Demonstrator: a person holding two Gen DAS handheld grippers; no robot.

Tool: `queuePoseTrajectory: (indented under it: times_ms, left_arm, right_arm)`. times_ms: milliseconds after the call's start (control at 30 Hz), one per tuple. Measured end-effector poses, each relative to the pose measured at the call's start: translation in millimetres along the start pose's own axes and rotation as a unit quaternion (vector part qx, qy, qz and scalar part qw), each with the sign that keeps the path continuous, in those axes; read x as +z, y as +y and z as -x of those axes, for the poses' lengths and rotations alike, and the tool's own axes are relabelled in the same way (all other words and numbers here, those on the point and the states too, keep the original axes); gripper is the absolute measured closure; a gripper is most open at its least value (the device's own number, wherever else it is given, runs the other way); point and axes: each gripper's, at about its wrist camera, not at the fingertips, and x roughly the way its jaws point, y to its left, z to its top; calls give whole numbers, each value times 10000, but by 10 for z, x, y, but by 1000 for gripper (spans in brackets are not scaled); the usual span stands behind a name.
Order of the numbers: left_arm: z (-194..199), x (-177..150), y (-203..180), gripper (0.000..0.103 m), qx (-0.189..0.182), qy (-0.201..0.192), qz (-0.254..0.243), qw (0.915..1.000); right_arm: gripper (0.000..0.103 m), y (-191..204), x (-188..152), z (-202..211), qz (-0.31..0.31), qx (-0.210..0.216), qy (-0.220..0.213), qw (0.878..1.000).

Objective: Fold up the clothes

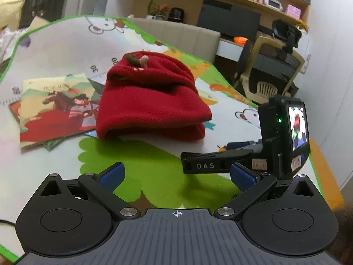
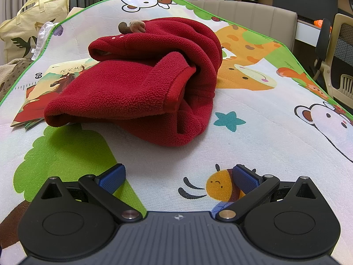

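A red fleece garment point(image 1: 150, 101) lies in a folded bundle on the cartoon-printed mat point(image 1: 66, 50), small brown antler trims on top. My left gripper point(image 1: 176, 174) is open, low over the mat, short of the bundle with nothing between its blue pads. The right wrist view shows the same garment point(image 2: 141, 88) close ahead, its hem and a sleeve opening facing me. My right gripper point(image 2: 178, 176) is open too, resting near the mat point(image 2: 264, 132) just in front of the bundle. The right tool's body and screen point(image 1: 284, 132) show at the right of the left wrist view.
A picture book point(image 1: 55, 108) lies partly under the garment's left side, also visible as a book point(image 2: 44, 92). A yellow bag point(image 2: 28, 22) stands beyond the mat's far-left corner. A beige headboard point(image 1: 187, 35), desk and office chair point(image 1: 271, 66) lie beyond the mat.
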Motion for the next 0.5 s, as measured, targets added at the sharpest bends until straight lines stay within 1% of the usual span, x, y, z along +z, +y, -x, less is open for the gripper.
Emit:
queuePoseTrajectory:
  times_ms: [67,200,333,500]
  left_arm:
    - [19,-8,-6,0,156,-55,-80,9998]
    - [-17,-8,51,0,422,144,-49,9990]
    - [-65,-22,122,0,402,320,68,9987]
    - [-65,-35,129,0,369,323,55,9988]
  right_arm:
    - [0,0,0,1,2,-1,0,10000]
    - [0,2,3,1,7,-4,1,10000]
    - [0,4,-7,1,1,-3,0,10000]
    - [0,0,-11,6,-3,2,-3,10000]
